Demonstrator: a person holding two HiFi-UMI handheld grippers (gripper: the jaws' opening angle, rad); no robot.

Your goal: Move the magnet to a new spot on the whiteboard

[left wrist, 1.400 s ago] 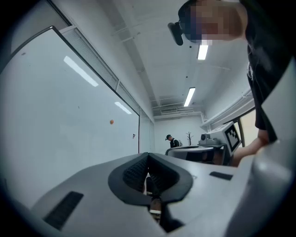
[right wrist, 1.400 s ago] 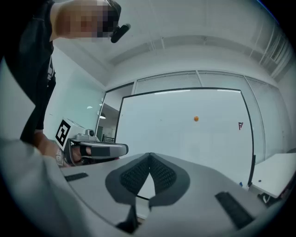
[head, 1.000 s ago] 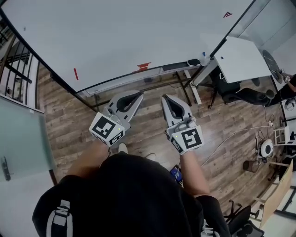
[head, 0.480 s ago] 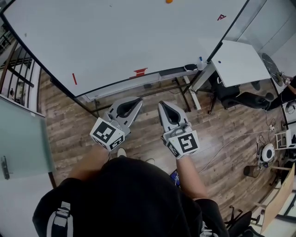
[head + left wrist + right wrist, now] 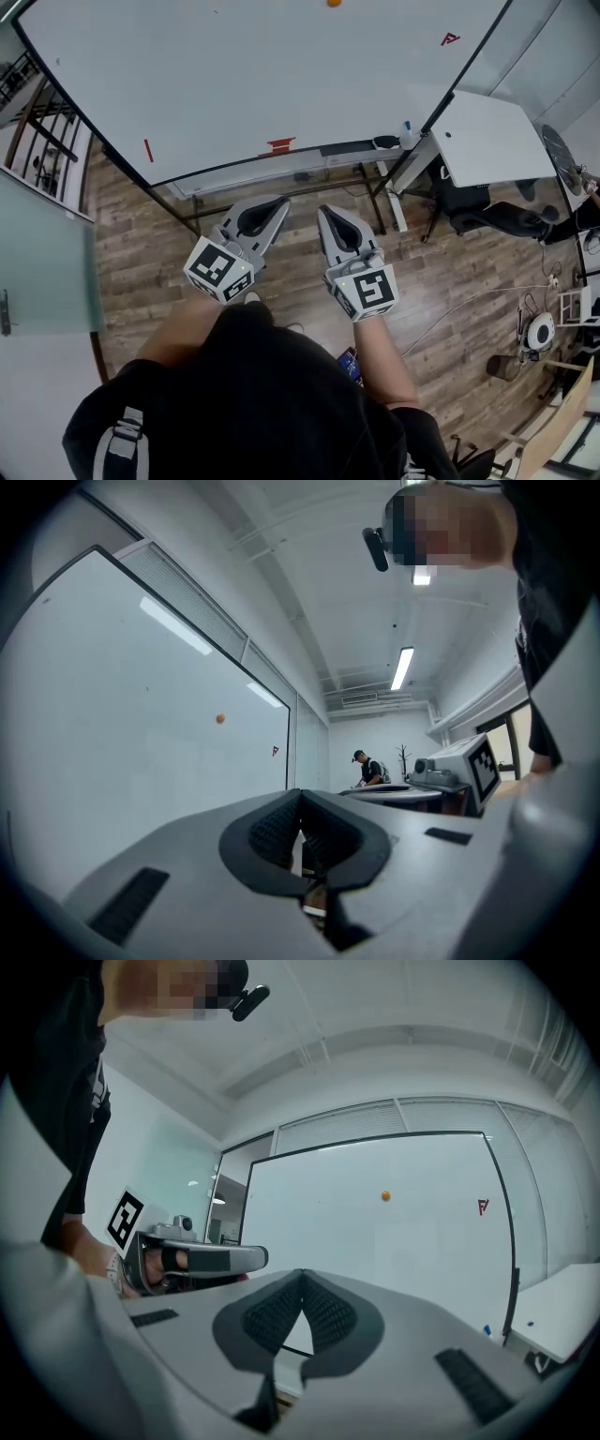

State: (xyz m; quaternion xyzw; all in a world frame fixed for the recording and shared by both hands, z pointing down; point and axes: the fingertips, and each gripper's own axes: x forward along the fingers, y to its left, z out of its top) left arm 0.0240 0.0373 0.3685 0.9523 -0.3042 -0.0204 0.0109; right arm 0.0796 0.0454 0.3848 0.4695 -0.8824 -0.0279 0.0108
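A small orange magnet (image 5: 334, 3) sticks high on the whiteboard (image 5: 234, 84), at the head view's top edge. It also shows as a dot (image 5: 220, 719) in the left gripper view and as a dot (image 5: 385, 1195) in the right gripper view. My left gripper (image 5: 279, 201) and right gripper (image 5: 325, 210) are held side by side over the wooden floor, short of the board's tray. Both point level at the board, well away from the magnet. The left gripper (image 5: 300, 797) has its pads together with nothing held. The right gripper (image 5: 302, 1274) is shut and empty as well.
Red marks (image 5: 281, 145) sit low on the board, and a red letter (image 5: 450, 38) at its right. An eraser (image 5: 384, 142) lies on the tray. A white desk (image 5: 487, 131) and black chair (image 5: 487, 197) stand at right. A glass door (image 5: 37, 272) is at left. A person (image 5: 370, 769) stands far off.
Both grippers have moved a little toward the whiteboard. The head view has tilted up, so the orange magnet now shows at the top edge.
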